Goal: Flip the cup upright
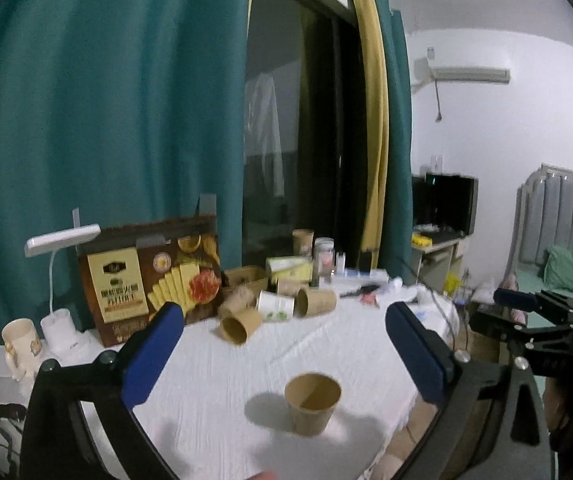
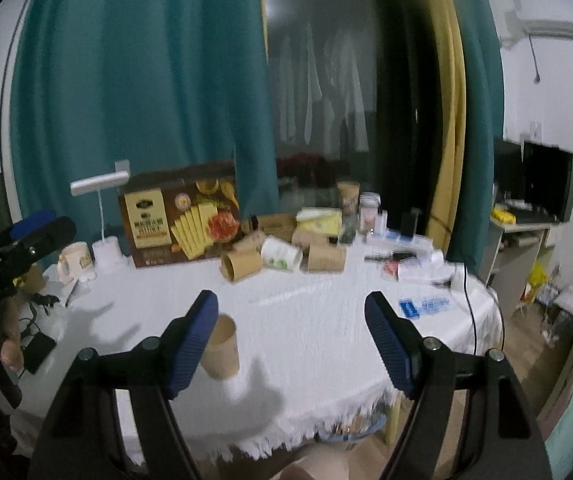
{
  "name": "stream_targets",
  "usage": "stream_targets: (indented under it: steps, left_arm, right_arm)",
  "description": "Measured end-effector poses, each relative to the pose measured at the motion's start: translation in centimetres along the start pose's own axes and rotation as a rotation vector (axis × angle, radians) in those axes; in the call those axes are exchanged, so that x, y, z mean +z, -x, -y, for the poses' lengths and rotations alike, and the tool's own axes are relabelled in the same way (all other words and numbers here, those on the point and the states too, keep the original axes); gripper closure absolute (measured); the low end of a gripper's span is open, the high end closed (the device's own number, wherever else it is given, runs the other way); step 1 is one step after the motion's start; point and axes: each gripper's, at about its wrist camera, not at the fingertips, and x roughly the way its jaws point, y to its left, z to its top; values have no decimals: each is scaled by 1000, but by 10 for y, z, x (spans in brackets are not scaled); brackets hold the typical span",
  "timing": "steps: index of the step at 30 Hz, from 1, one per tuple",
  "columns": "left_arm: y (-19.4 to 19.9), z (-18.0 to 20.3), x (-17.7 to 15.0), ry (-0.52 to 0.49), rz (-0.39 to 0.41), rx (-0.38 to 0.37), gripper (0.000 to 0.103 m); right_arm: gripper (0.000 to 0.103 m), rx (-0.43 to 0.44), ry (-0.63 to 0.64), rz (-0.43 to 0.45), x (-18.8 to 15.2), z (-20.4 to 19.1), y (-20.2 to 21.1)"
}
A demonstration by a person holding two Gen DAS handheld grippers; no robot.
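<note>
The cup (image 1: pixel 312 403) is a brown paper cup standing upright, mouth up, on the white cloth of the bench (image 1: pixel 246 360). It sits alone in the near part of the bench, well apart from the other items. Its inside is visible from above in the left wrist view. In the right wrist view the same cup (image 2: pixel 222 350) is partly hidden behind the left finger of the right gripper.

The left gripper (image 1: pixel 282 324) is spread wide, with nothing between its blue pads (image 1: pixel 154 354). It is above the cup and does not touch it. The right gripper (image 2: pixel 292 320) is also spread, with nothing between its pads (image 2: pixel 390 344). It holds no object.

At the far side of the bench lies a cluster of paper cups (image 1: pixel 270 306) on their sides: several brown ones and one white one with a green print. Behind them a brown printed box (image 1: pixel 150 276) stands upright against the teal curtain (image 1: pixel 106 100). To the left of the box are a white desk lamp (image 1: pixel 60 240) and a cream mug (image 1: pixel 20 342). A yellow-green carton (image 1: pixel 290 270) and a clear jar (image 1: pixel 323 254) stand further right. In the right wrist view, fingers of the person's hand (image 2: pixel 6 344) show at the left edge, beside the body of the left gripper.
</note>
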Motion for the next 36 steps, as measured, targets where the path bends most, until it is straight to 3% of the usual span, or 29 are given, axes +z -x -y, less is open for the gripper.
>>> stream_targets:
  steps: [9, 20, 36]
  left_arm:
    - [16, -22, 10, 20, 66, 32, 2]
    - [11, -46, 5, 31, 38, 33, 2]
    - [2, -48, -2, 59, -4, 13, 2]
  right_arm:
    - [25, 41, 31, 63, 30, -30, 6]
    - [17, 67, 38, 38, 32, -55, -14]
    - [16, 62, 35, 27, 28, -51, -18]
